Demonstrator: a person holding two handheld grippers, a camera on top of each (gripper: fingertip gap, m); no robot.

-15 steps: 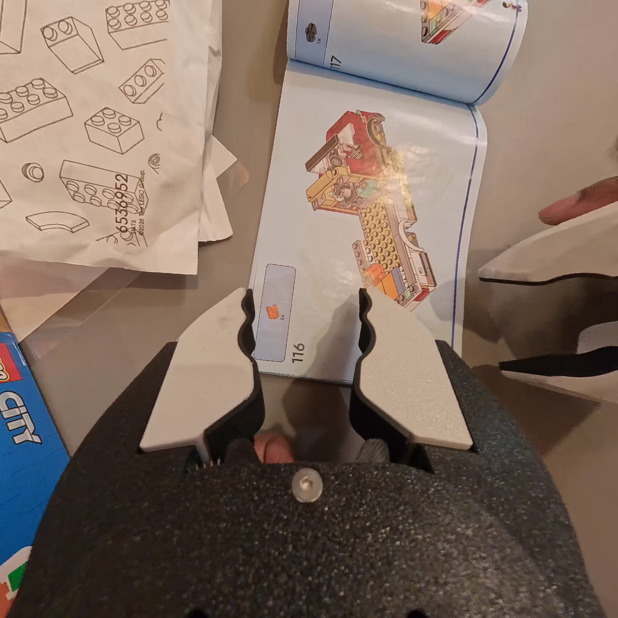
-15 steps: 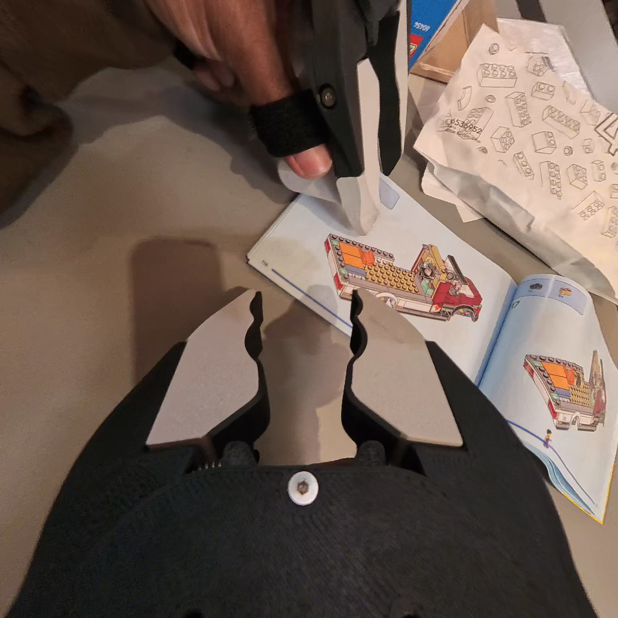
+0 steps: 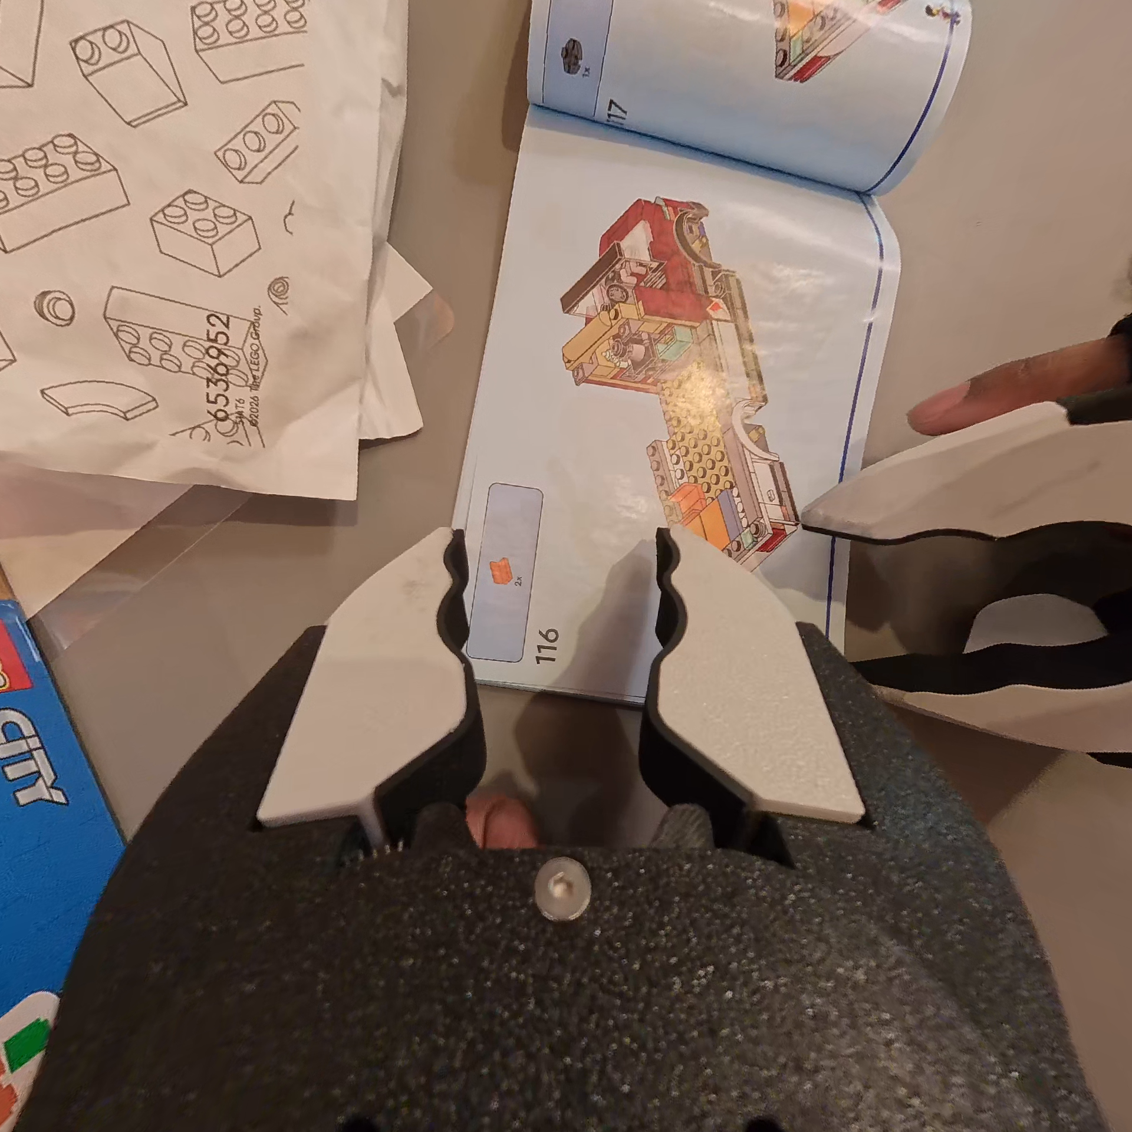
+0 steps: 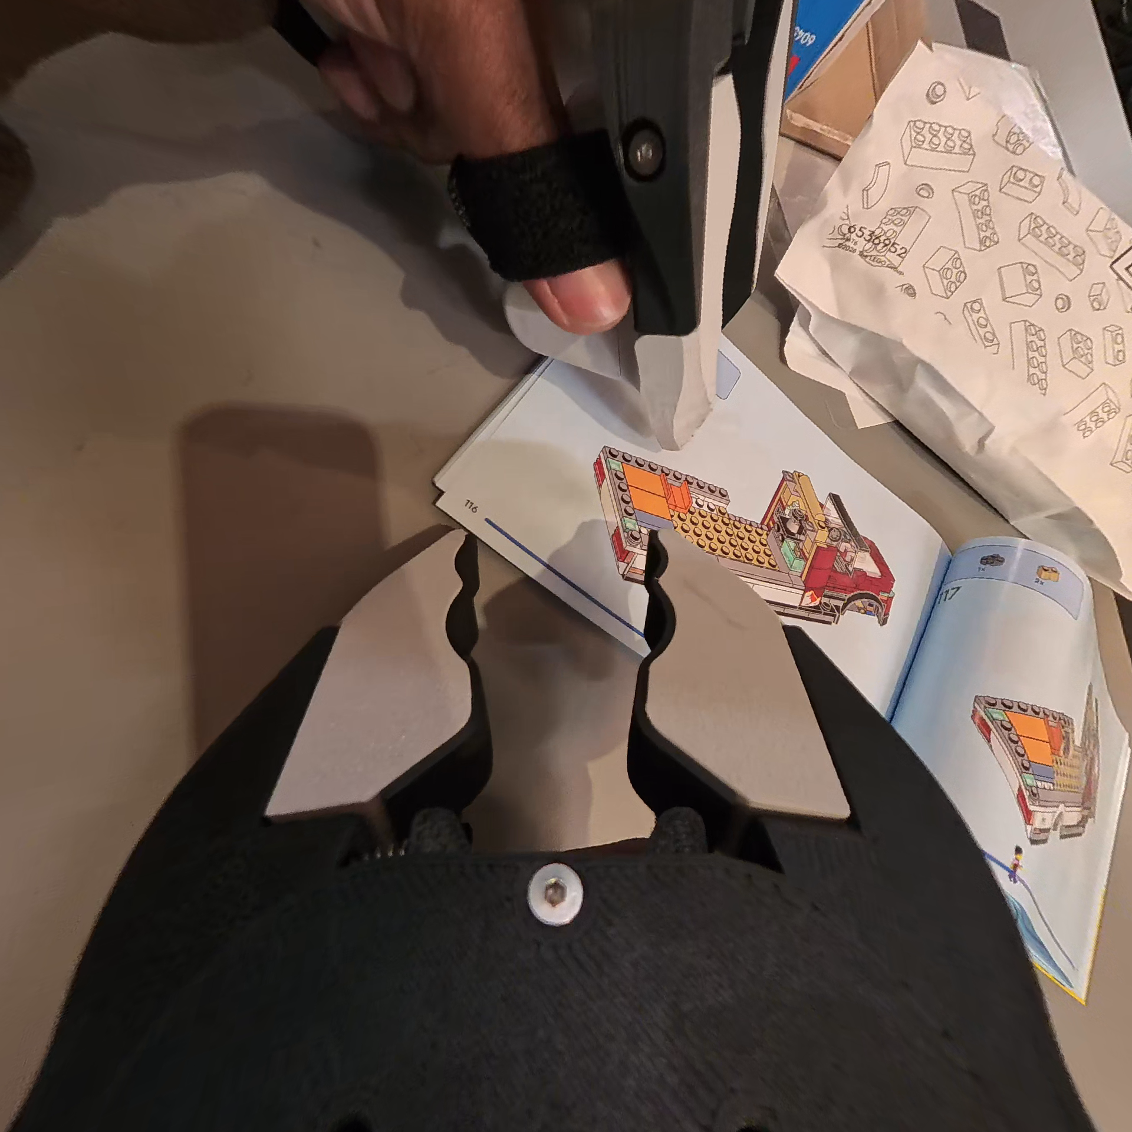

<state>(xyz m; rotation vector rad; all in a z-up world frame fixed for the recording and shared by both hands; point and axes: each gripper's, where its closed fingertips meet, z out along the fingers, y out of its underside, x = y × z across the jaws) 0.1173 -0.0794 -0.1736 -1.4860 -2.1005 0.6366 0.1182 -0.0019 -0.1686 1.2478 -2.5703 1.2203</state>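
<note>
Pale blue pages of an open instruction booklet (image 3: 612,429) lie flat on the beige surface (image 4: 184,367), and both of my grippers are gathered at it. My left gripper (image 3: 560,545) has its jaws spread wide with nothing between them; it sits at the booklet's near edge, and in the right wrist view I see its fingertips (image 4: 680,398) angled down onto the near page, though I cannot tell whether they press the paper. A hand (image 4: 490,122) with a black strap over one finger holds that gripper. My right gripper (image 4: 560,545) is likewise spread wide and holds nothing, its jaws lying over the booklet's lower edge, beside the printed picture of a red and yellow brick-built truck (image 4: 765,551). In the left wrist view it comes in from the right (image 3: 857,588), its upper fingertip just at the page's blue border line. The booklet's far page (image 3: 735,92) curls upward at the spine. Left of the booklet is a crumpled white paper bag (image 3: 184,245) printed with brick outlines, with clear plastic film (image 3: 122,551) beneath it, and a blue cardboard box (image 3: 43,827) sits at the near left corner.
</note>
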